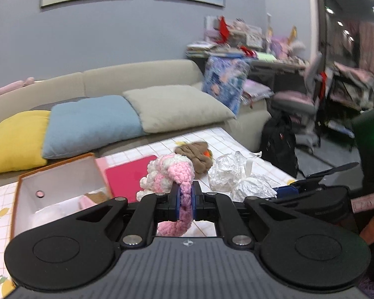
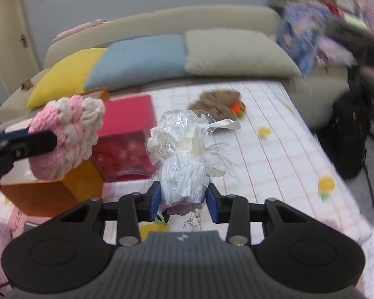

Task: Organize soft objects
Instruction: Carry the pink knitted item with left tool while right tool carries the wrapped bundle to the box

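My left gripper (image 1: 186,194) is shut on a pink and white crocheted toy (image 1: 170,174), held up above the table; the same crocheted toy (image 2: 67,134) shows at the left of the right wrist view, over the orange box (image 2: 52,189). My right gripper (image 2: 183,199) is shut on a soft bundle wrapped in clear crinkled plastic (image 2: 182,164) with a white ribbon, lifted off the table. That plastic bundle (image 1: 234,177) also appears right of the toy in the left wrist view. A brown knitted item (image 2: 218,104) with an orange spot lies farther back on the tablecloth.
An open orange box (image 1: 54,189) with a white inside stands at the left, a pink-lidded clear box (image 2: 127,139) beside it. The table wears a white checked cloth (image 2: 274,149) with lemon prints. Behind it is a beige sofa (image 1: 137,74) with yellow, blue and beige cushions. A black backpack (image 1: 279,142) sits on the floor.
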`<state>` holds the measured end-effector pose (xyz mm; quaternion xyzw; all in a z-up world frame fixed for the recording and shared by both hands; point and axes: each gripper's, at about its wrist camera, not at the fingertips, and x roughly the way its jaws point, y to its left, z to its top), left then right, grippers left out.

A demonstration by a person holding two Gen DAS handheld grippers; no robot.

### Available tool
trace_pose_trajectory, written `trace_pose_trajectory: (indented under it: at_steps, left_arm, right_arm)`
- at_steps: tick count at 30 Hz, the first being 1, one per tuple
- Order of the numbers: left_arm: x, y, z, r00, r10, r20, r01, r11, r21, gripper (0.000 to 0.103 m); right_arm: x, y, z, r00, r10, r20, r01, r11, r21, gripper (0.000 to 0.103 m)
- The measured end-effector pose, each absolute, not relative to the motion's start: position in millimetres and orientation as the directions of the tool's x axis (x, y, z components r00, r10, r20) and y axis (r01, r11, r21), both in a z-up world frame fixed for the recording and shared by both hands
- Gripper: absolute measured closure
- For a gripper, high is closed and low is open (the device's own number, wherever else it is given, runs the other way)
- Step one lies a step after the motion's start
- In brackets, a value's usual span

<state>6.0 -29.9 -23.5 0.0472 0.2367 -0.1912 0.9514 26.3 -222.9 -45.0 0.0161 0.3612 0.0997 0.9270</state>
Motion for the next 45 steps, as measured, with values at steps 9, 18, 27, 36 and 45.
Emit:
trace_pose_trajectory:
  at_steps: [9,18,27,36,45]
  left_arm:
    - [19.2,12.1,-7.5,0.863,-0.273,-0.426,0.297,0.955,-0.011,0.094]
    - [53.4,53.2,-11.9,0.877,-0.205,-0.434,0.244,0.969,0.036,0.094]
    - [107.0,82.7,-43.0,0.847,-0.179,-0.501,0.273,0.954,0.121,0.094]
    - [148.1,109.2,-71.5,0.779,-0.199,-0.594,0.302,0.950,0.077,0.094]
    - [180.4,118.6,-98.5,0.694,-0.176,-0.698,0.281,0.959,0.038,0.094]
  right_arm:
    - [30.2,-160.1,-14.4,0.740,0.308,-0.598,-0.343,0.938,0.060,0.065]
    - [72.3,-101.3,3.7,0.717,0.363,-0.595,-0.429,0.903,0.035,0.065]
    - [137.5,-41.0,-15.3,0.620,0.356,-0.699,-0.517,0.855,-0.023,0.065]
    - [179.6,-2.0,-50.7,0.561,0.298,-0.772,-0.605,0.784,-0.137,0.065]
    - [209.5,20.6,-78.2,0.494,0.254,-0.831,-0.674,0.716,-0.182,0.064]
